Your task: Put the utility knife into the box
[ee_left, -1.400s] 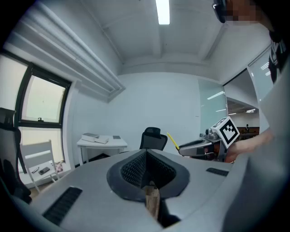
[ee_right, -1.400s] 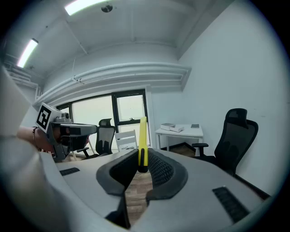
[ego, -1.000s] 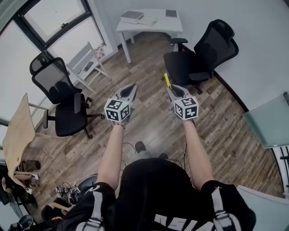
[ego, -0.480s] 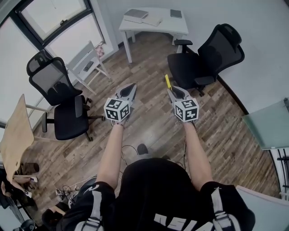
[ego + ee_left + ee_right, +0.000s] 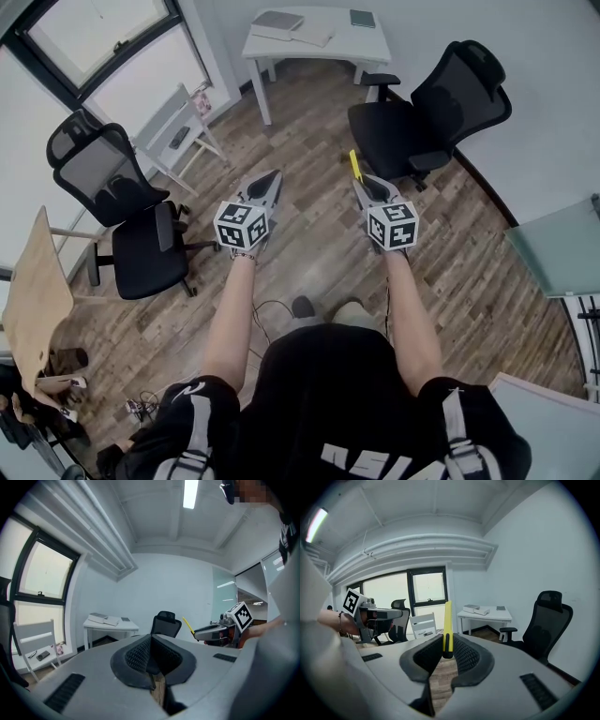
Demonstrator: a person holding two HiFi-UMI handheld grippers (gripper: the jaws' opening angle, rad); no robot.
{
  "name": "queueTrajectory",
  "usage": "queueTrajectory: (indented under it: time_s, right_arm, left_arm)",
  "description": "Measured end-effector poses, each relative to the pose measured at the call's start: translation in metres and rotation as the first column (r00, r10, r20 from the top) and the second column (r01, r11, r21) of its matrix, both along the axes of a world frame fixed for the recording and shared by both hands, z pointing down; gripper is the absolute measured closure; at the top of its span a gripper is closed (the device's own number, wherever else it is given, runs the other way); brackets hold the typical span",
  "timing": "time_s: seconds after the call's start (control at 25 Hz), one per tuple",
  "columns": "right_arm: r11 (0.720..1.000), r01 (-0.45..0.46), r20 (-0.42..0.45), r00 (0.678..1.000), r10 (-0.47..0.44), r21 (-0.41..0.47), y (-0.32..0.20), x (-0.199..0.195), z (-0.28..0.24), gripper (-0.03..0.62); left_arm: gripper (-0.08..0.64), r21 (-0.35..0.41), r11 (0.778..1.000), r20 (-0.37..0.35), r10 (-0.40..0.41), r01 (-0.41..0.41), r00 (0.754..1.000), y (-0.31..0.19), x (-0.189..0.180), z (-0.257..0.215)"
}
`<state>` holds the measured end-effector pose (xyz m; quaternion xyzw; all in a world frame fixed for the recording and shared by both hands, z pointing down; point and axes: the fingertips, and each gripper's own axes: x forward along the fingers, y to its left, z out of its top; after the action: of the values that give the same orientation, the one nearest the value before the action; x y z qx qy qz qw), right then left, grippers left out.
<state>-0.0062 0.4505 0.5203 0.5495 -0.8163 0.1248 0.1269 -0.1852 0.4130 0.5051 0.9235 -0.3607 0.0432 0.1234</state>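
Note:
A yellow utility knife (image 5: 447, 625) stands upright between the black pads of my right gripper (image 5: 446, 653), which is shut on it. In the head view its yellow end (image 5: 354, 165) sticks out past the right gripper (image 5: 362, 185), held at chest height over the wood floor. My left gripper (image 5: 271, 177) is level with it, about a hand's width to the left; its jaws (image 5: 151, 641) are shut with nothing between them. A white table (image 5: 323, 42) ahead carries flat grey and white box-like things (image 5: 279, 21); I cannot tell which is the box.
A black office chair (image 5: 427, 108) stands right of the table, another black chair (image 5: 117, 211) at the left. A white folding chair (image 5: 173, 131) sits by the window. A wooden panel (image 5: 37, 291) leans at far left. A glass tabletop (image 5: 555, 251) lies at the right.
The room has shifted slightly in the head view as the person steps forward. Both grippers keep the same pose, the knife still in the right one.

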Motion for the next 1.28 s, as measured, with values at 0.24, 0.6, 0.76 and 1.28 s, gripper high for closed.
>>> queueTrajectory:
  time_s: [0.24, 0.6, 0.76, 1.28]
  right_arm:
    - [1.0, -0.004, 0.005, 1.0, 0.004, -0.014, -0.021, 0.019, 0.011, 0.512]
    - [0.999, 0.04, 0.02, 0.999, -0.04, -0.009, -0.092, 0.056, 0.016, 0.512]
    - [0.998, 0.06, 0.031, 0.998, -0.06, -0.006, -0.126, 0.082, 0.012, 0.512]
    - [0.995, 0.096, 0.072, 0.993, -0.097, 0.016, -0.186, 0.152, 0.012, 0.512]
  left_arm:
    - [0.535, -0.011, 1.0, 0.008, 0.013, -0.013, 1.0, -0.021, 0.022, 0.011]
    - [0.535, -0.006, 0.999, 0.048, -0.05, 0.051, 0.998, -0.082, 0.056, 0.013]
    - [0.535, -0.004, 0.997, 0.044, -0.072, 0.073, 0.996, -0.116, 0.083, 0.006]
    - [0.535, -0.007, 0.996, 0.054, -0.09, 0.091, 0.994, -0.165, 0.161, -0.002]
